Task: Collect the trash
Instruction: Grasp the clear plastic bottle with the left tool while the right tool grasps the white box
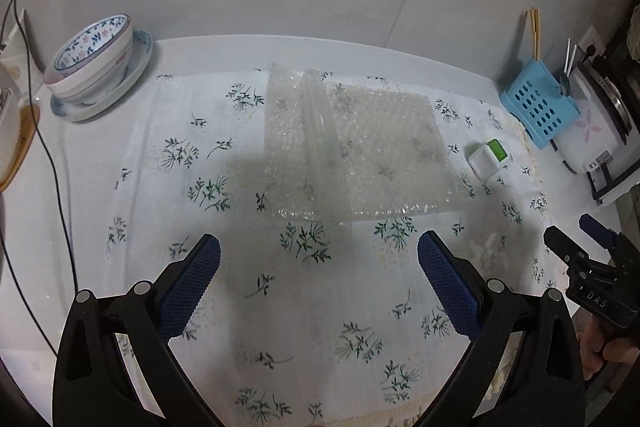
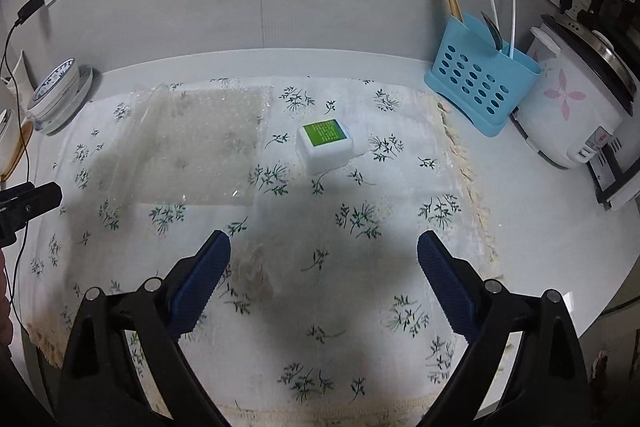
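Observation:
A clear sheet of bubble wrap [image 1: 360, 147] lies flat on the flowered tablecloth [image 1: 280, 307], with a raised fold along its left part; it also shows in the right wrist view [image 2: 192, 151]. A small white box with a green label [image 2: 325, 143] sits to its right, also in the left wrist view [image 1: 489, 158]. My left gripper [image 1: 319, 263] is open and empty, hovering just short of the wrap's near edge. My right gripper [image 2: 323, 259] is open and empty, nearer than the box. The right gripper also shows at the left wrist view's right edge [image 1: 576, 239].
Stacked patterned bowls on a plate [image 1: 94, 63] stand at the back left beside a black cable [image 1: 52, 155]. A blue utensil holder [image 2: 480, 83] with chopsticks and a white rice cooker [image 2: 576, 107] stand at the back right. The wall is close behind.

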`<act>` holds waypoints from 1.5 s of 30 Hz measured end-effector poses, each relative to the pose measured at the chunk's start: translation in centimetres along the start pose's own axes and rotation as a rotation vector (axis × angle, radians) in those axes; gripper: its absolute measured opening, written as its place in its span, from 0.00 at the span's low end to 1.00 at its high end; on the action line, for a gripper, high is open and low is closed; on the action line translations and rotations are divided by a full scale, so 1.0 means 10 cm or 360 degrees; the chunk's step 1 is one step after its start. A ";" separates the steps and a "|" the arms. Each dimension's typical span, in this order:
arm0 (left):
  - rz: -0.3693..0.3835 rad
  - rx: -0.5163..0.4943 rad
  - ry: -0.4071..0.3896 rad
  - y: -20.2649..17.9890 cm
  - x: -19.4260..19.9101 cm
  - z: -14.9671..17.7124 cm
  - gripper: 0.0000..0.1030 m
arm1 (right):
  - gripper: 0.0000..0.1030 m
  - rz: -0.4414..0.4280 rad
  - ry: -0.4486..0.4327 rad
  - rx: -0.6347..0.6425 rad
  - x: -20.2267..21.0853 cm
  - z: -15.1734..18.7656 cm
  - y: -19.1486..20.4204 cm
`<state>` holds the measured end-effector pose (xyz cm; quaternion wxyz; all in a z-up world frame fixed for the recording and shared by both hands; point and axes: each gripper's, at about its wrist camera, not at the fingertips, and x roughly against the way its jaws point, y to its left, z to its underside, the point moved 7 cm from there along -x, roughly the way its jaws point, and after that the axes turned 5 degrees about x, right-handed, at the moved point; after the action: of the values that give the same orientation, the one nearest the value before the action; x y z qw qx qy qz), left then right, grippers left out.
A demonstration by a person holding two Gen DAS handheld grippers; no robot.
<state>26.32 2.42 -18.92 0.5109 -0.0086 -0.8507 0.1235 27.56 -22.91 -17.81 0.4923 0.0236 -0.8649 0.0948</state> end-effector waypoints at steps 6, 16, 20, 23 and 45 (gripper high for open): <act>-0.0001 -0.0015 0.0085 0.00 -0.40 -0.28 0.94 | 0.87 0.0005 0.0047 -0.0018 -0.38 -0.33 -0.17; -0.0071 -0.0046 0.0207 0.00 -0.92 -0.54 0.87 | 0.85 0.0012 0.0219 0.0002 -1.06 -0.57 -0.29; -0.0080 -0.0037 0.0249 0.00 -1.06 -0.58 0.82 | 0.85 -0.0019 0.0242 0.0038 -1.22 -0.62 -0.30; -0.0081 -0.0045 0.0265 -0.02 -1.12 -0.60 0.76 | 0.85 -0.0052 0.0239 0.0076 -1.28 -0.66 -0.28; -0.0069 -0.0132 0.0276 -0.17 -1.14 -0.54 0.26 | 0.64 -0.0143 0.0214 0.0064 -1.39 -0.67 -0.30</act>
<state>36.64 0.28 -26.06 0.5844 -0.0220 -0.8076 0.0758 40.80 -25.33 -25.91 0.5524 0.0658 -0.8259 0.0913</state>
